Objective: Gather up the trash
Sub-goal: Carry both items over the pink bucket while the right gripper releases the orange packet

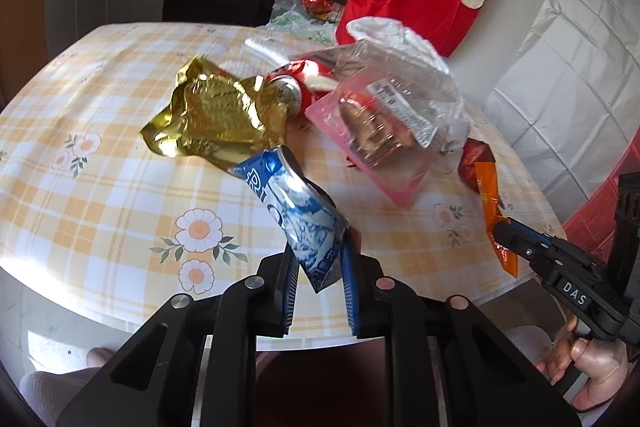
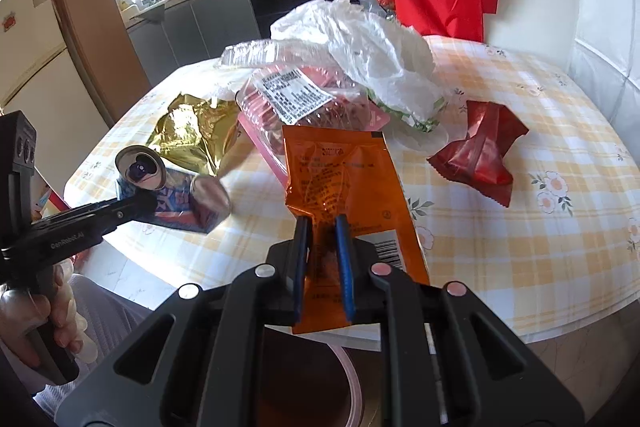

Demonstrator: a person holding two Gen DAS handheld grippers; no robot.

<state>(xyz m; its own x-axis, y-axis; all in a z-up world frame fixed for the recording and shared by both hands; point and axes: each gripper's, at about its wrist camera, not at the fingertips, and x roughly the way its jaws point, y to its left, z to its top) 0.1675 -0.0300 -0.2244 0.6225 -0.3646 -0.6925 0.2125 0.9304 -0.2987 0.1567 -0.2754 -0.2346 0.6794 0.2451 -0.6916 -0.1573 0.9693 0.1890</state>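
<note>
Your left hand-held gripper (image 1: pixel 320 255) pinching crushed blue can (image 1: pixel 298 215) above surface (image 1: pixel 100 187) edge, right hand-held gripper (image 2: pixel 322 227) pinching orange sachet (image 2: pixel 344 171), red wrapper (image 2: pixel 476 155) whole only in right view.

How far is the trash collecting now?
Nothing visibly binned yet. In hand: left gripper shut on the crushed blue can, right gripper on the orange packet. Left on the table: gold foil, clear plastic box, white bag, red wrapper, red can.

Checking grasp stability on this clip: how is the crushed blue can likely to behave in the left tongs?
The blue can is dented and creased, so probably empty, light and easily deformed further. The left tongs pinch only its flattened end, so it may pivot or slip. Its glossy metal looks slippery.
</note>
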